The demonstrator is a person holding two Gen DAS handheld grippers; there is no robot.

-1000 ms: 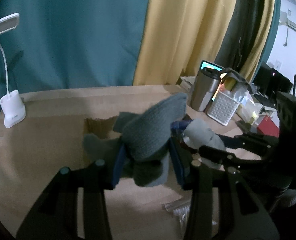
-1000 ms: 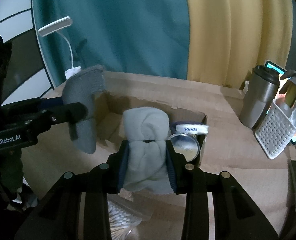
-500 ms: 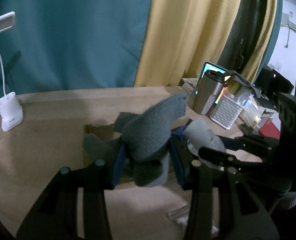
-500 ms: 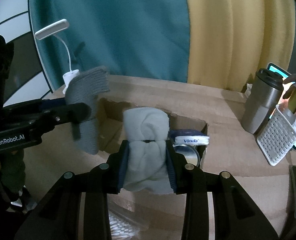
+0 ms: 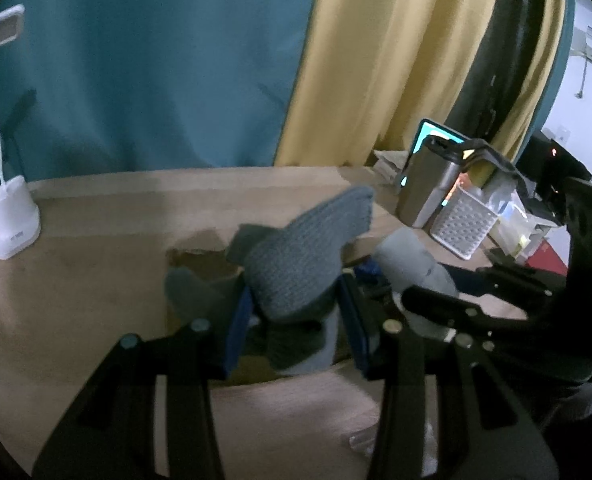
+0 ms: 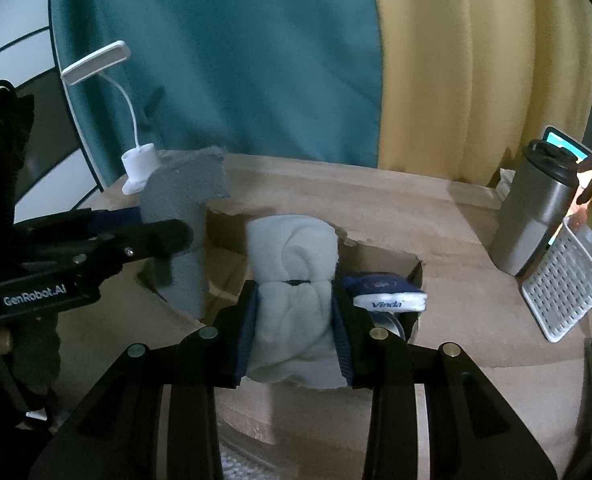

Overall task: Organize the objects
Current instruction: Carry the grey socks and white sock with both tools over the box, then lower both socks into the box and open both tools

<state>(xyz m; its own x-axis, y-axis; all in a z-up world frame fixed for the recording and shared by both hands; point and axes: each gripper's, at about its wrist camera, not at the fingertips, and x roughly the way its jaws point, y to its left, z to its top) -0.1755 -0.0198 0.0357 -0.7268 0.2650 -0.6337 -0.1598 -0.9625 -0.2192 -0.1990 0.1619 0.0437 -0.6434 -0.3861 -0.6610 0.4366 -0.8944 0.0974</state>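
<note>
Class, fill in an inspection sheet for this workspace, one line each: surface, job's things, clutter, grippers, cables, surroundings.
Surface: tan table with a cardboard box open on top.
Job's things: dark grey knit cloth and light grey rolled cloth, both held over the box; a Vinda tissue pack lies inside.
Clutter: steel tumbler, white perforated basket, clear plastic bag at the near edge.
Grippers: left gripper shut on the dark cloth; right gripper shut on the light cloth.
Cables: nothing seen on the table.
Surroundings: white desk lamp, teal curtain, yellow curtain.
</note>
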